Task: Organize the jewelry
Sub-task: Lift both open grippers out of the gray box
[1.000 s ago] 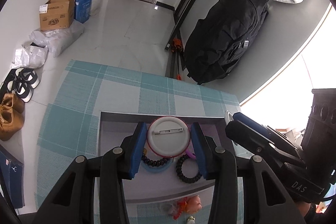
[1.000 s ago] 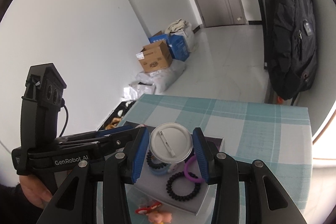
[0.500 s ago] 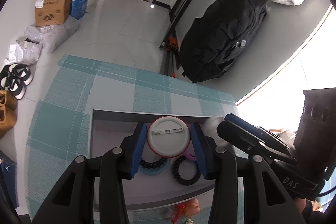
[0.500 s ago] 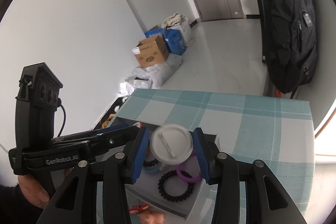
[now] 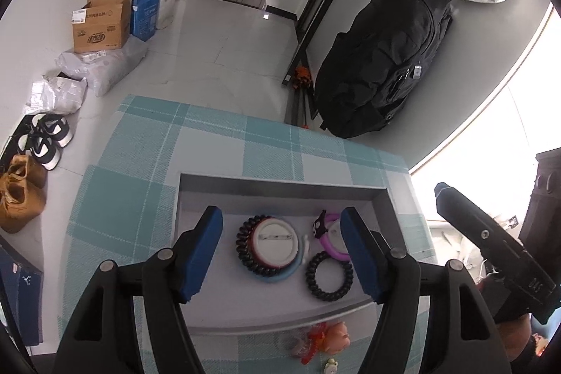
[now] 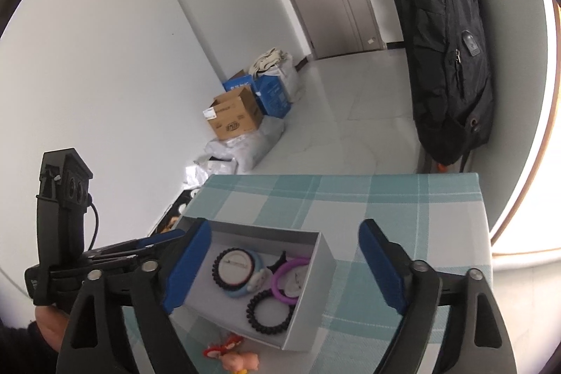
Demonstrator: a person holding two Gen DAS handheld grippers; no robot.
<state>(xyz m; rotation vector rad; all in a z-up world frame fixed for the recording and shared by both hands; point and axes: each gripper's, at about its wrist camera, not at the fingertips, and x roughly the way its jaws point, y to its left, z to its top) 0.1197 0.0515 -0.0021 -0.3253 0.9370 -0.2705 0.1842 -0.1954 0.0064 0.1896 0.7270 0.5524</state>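
A grey box [image 5: 280, 188] sits on the teal plaid tablecloth. In it lie a white pin badge [image 5: 274, 242] back-side up on a black coil tie and blue ring, a purple ring [image 5: 333, 239] and a black coil hair tie [image 5: 329, 276]. My left gripper [image 5: 282, 251] is open and empty above the box. My right gripper [image 6: 284, 267] is open and empty above the same box [image 6: 324, 255]; the badge [image 6: 234, 266] and black coil tie [image 6: 268, 311] lie below it.
A small orange and pink toy [image 5: 324, 335] lies on the cloth in front of the box, also in the right wrist view [image 6: 231, 356]. A black backpack [image 5: 382, 62], cardboard boxes [image 5: 100, 25] and shoes [image 5: 45, 139] stand on the floor beyond the table.
Both grippers held the white badge between their pads; now both have opened wide and the badge lies in the box on the black coil tie.
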